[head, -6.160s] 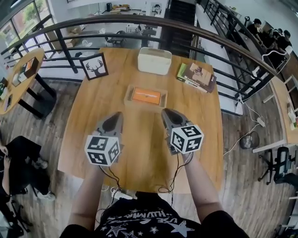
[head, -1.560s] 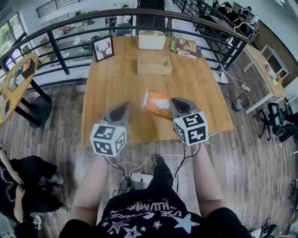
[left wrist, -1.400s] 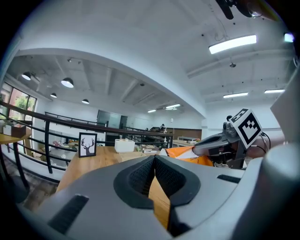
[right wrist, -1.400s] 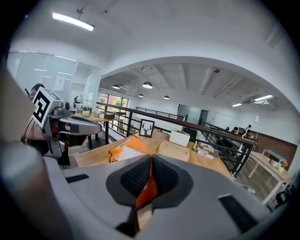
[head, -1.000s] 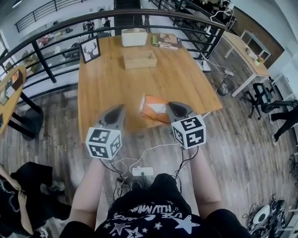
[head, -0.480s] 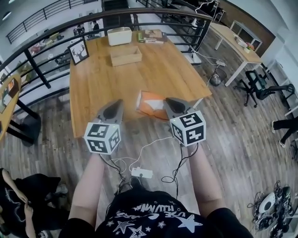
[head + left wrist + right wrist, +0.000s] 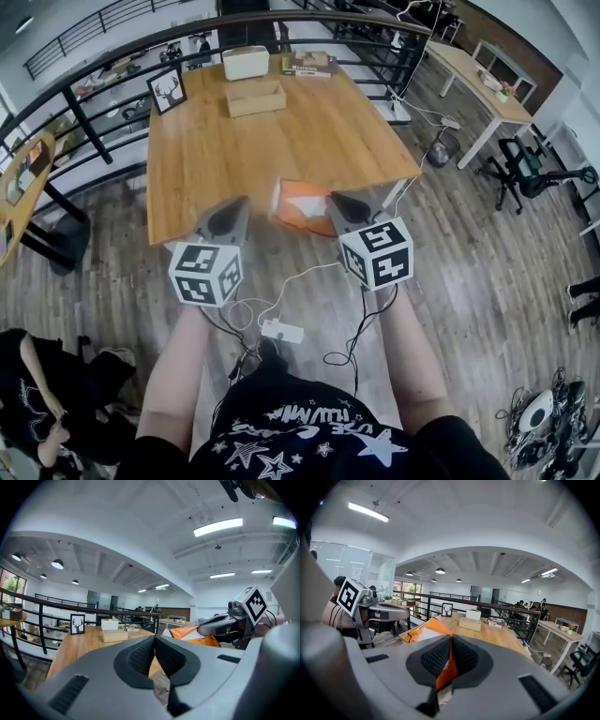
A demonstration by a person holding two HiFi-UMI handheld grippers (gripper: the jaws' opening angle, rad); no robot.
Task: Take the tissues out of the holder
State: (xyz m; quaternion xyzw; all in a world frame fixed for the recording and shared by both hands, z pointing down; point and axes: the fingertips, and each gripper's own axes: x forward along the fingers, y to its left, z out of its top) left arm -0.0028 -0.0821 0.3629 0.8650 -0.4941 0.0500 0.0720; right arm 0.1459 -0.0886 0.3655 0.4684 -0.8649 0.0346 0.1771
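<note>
The orange and white tissue pack (image 7: 302, 204) hangs in the air in front of me, out past the near edge of the wooden table (image 7: 281, 141). My right gripper (image 7: 339, 202) is shut on the pack's right edge; in the right gripper view the orange wrapper (image 7: 425, 630) is pinched between the pads. The wooden holder (image 7: 255, 97) stands far off on the table, with no pack visible in it. My left gripper (image 7: 232, 206) hovers level with the pack, to its left. It is shut on nothing, its pads (image 7: 140, 654) pressed together.
A white box (image 7: 245, 62), books (image 7: 309, 63) and a framed deer picture (image 7: 168, 90) sit at the table's far end. A black railing (image 7: 94, 56) runs behind. A power strip (image 7: 281, 330) with cables lies on the floor at my feet. Office chairs (image 7: 527, 169) stand right.
The view has drawn back from the table, which now lies farther away. The tissue pack stays pinched in my right gripper, and both grippers keep their pose.
</note>
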